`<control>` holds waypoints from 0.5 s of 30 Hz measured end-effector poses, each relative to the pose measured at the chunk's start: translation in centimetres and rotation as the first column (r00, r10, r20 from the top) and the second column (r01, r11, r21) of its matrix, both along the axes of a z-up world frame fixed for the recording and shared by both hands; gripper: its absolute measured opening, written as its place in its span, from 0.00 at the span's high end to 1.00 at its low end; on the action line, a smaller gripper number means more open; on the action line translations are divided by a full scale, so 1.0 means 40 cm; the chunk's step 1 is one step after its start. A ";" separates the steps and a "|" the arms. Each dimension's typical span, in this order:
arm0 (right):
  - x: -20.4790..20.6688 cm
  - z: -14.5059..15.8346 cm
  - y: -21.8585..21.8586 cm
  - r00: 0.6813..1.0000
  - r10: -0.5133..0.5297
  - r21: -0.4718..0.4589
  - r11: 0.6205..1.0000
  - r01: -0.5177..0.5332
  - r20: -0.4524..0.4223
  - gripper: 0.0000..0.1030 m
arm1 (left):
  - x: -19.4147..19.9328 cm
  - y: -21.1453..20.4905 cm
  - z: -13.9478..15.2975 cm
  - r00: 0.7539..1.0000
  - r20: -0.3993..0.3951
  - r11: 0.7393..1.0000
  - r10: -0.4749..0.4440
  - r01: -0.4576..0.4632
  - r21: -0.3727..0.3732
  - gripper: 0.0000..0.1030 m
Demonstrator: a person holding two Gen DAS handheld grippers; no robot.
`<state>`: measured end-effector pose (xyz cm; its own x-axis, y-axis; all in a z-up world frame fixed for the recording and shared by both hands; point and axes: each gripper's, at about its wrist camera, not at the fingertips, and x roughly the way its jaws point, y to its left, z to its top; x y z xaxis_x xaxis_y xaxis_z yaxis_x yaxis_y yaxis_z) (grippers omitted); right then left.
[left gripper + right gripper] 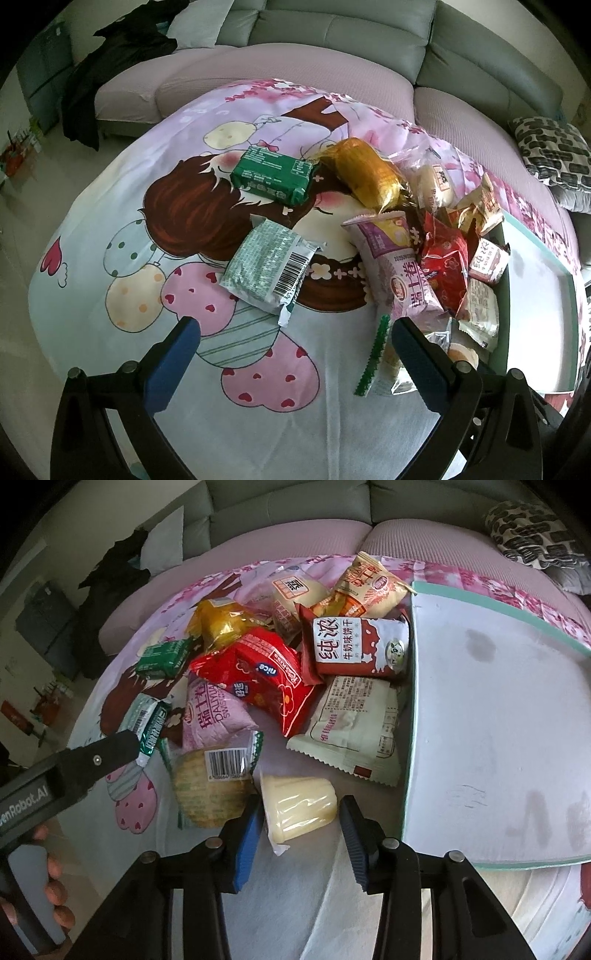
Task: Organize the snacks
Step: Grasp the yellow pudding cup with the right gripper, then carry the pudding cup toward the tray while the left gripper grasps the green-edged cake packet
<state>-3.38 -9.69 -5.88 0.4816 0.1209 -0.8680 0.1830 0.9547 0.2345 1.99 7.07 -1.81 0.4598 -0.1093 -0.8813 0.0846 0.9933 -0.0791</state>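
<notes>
A pale yellow jelly cup (299,808) lies on its side on the cartoon cloth (295,878). My right gripper (303,808) straddles it: the left blue pad touches the cup, the right pad stands just clear, so it is open. Behind it sits a snack pile: a round cracker pack (210,786), a red pack (266,675), a purple pack (210,712) and a white pack (354,723). My left gripper (295,325) hangs open over bare cloth, with a silvery green pack (266,266) and a dark green pack (273,177) ahead of it.
A white board with a teal edge (498,720) lies right of the pile. A gold pack (369,173) and more packs crowd the cloth's right side. A sofa (332,29) curves behind, with a patterned cushion (554,147). A hand (55,878) holds the left gripper's handle.
</notes>
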 end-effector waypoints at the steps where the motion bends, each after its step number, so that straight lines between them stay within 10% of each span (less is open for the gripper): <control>1: 0.003 0.000 0.002 1.000 0.002 -0.003 1.000 -0.002 0.001 0.56 | -0.001 -0.001 0.000 1.000 0.000 1.000 -0.001 0.001 0.001 0.00; 15: -0.018 0.034 -0.012 0.998 -0.031 -0.010 0.999 0.032 0.047 0.61 | -0.005 -0.017 -0.002 1.000 0.000 1.000 -0.024 0.024 -0.009 0.00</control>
